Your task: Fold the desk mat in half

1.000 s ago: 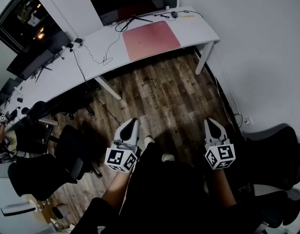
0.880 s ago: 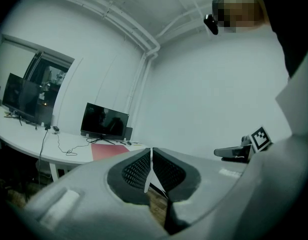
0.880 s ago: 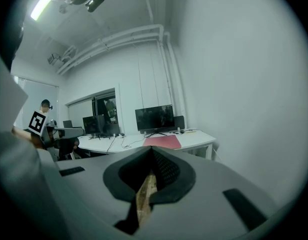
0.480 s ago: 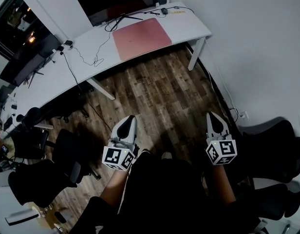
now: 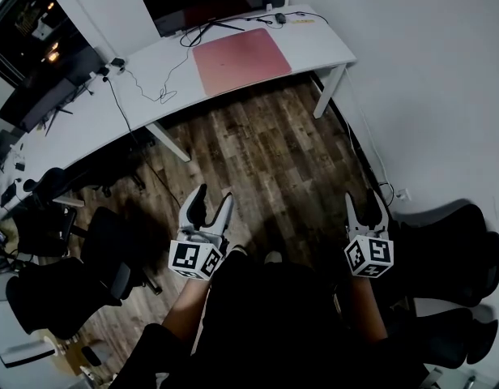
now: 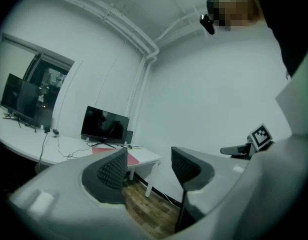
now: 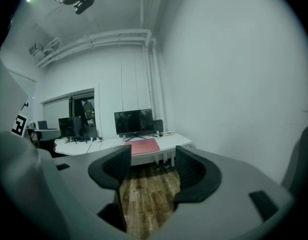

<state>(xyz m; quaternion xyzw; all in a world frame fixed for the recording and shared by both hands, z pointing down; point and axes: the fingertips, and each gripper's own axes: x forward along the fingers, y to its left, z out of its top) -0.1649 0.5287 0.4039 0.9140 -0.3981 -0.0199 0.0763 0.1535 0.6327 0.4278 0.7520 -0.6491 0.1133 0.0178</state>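
Note:
A pink desk mat (image 5: 240, 55) lies flat on the white desk (image 5: 322, 49) far ahead, in front of a dark monitor (image 5: 202, 0). It also shows small in the right gripper view, mat (image 7: 142, 146), and as a sliver in the left gripper view, mat (image 6: 131, 159). My left gripper (image 5: 207, 206) and right gripper (image 5: 367, 207) hang low over the wooden floor, well short of the desk. The jaws of both are opening and nothing is between them.
Black office chairs (image 5: 59, 217) stand at the left and another chair (image 5: 452, 241) at the right. Cables (image 5: 144, 96) trail over the long desk. The white wall (image 5: 428, 71) runs along the right. Wooden floor (image 5: 266, 160) lies between me and the desk.
Both grippers went from shut to open. The view shifted slightly, and the desk sits a little higher and closer to the frame's top.

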